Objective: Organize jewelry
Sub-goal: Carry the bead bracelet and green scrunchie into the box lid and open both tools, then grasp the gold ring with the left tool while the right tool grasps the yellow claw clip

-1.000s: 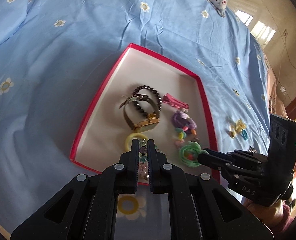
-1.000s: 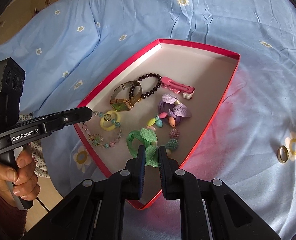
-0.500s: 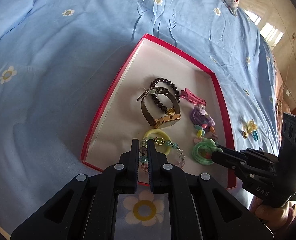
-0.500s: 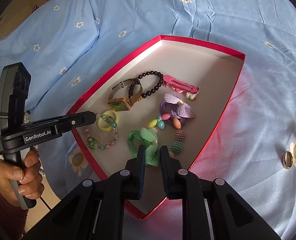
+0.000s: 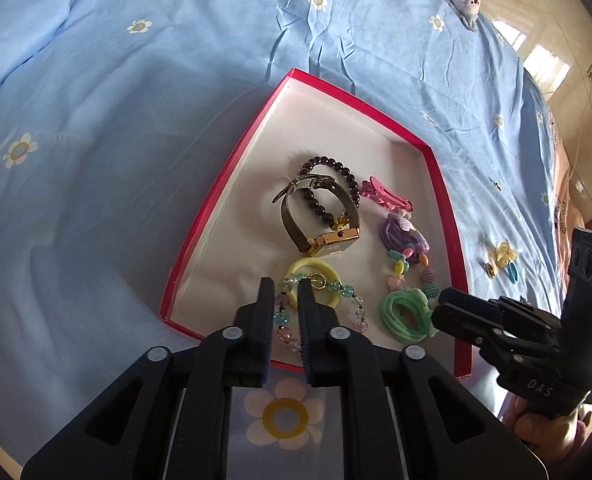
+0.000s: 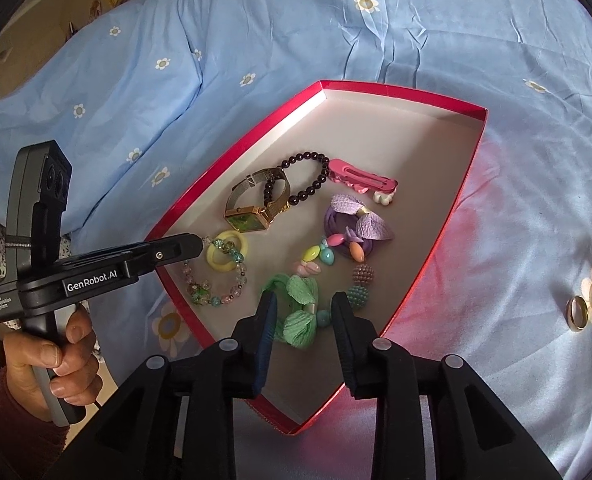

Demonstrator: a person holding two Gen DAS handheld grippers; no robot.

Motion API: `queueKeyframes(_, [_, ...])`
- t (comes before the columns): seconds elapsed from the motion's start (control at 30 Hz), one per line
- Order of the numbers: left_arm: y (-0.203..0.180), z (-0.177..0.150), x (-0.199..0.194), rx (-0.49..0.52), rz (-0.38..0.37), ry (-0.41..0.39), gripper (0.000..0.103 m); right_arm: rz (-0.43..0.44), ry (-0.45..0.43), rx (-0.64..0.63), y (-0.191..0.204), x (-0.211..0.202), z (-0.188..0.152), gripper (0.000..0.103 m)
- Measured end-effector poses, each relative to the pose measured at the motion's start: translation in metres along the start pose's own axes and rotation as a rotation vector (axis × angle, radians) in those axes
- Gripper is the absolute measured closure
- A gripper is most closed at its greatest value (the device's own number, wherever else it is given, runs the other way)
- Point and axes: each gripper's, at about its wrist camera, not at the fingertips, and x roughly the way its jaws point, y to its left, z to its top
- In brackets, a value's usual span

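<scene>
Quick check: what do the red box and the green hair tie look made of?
Red box: looks like cardboard, with thin straight walls, a glossy red outside and a matte pale lining. Green hair tie: seems soft fabric, with a ribbed, fuzzy matte surface and a leaf-shaped flap.

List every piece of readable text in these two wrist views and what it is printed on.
"GenRobot.AI": white print on the side of the left gripper, seen in the right wrist view.
"DAS": white letters on the body of the right gripper, seen in the left wrist view.
Small white print, roughly three short lines, at the rear end of the left gripper's body: too small to read.
Watch: nothing legible on its face.
</scene>
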Motion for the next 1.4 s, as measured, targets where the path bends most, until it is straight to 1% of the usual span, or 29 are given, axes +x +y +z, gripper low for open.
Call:
queueKeyframes(0.07, [-0.002, 0.000, -0.002, 0.001, 0.005, -0.003, 0.086, 0.004, -0.008, 0.006, -0.001, -0.003, 0.000, 0.070])
queueKeyframes(0.1, [-0.003, -0.001, -0.003, 0.001, 0.003, -0.008, 0.082, 0.006, -0.014, 0.009, -0.001, -0.005, -0.001, 0.069])
queueKeyframes(0.13, [-0.003, -0.001, -0.005, 0.001, 0.000, -0.014, 0.079, 0.009, -0.019, 0.013, -0.002, -0.007, -0.001, 0.064])
queueKeyframes(0.17, [-0.004, -0.001, -0.006, 0.002, -0.001, -0.017, 0.078, 0.008, -0.027, 0.018, -0.003, -0.009, -0.002, 0.060])
queueKeyframes(0.3, [-0.012, -0.001, -0.009, 0.014, -0.005, -0.021, 0.077, 0.038, -0.060, 0.045, -0.011, -0.022, -0.008, 0.060])
queueKeyframes(0.37, [-0.017, -0.001, -0.009, 0.022, -0.010, -0.019, 0.074, 0.041, -0.072, 0.053, -0.012, -0.027, -0.010, 0.059])
queueKeyframes(0.4, [-0.020, -0.001, -0.009, 0.025, -0.012, -0.018, 0.070, 0.034, -0.076, 0.059, -0.014, -0.031, -0.011, 0.056])
queueKeyframes(0.43, [-0.024, -0.002, -0.010, 0.029, -0.017, -0.019, 0.070, 0.022, -0.081, 0.065, -0.016, -0.035, -0.013, 0.052])
queueKeyframes(0.73, [-0.056, -0.006, -0.008, 0.084, -0.060, -0.001, 0.070, -0.018, -0.124, 0.140, -0.045, -0.065, -0.032, 0.051])
queueKeyframes(1.1, [-0.115, -0.013, 0.005, 0.179, -0.129, 0.037, 0.067, -0.113, -0.171, 0.265, -0.097, -0.102, -0.063, 0.051])
queueKeyframes(1.4, [-0.152, -0.014, 0.018, 0.254, -0.153, 0.068, 0.064, -0.174, -0.216, 0.350, -0.136, -0.129, -0.077, 0.051])
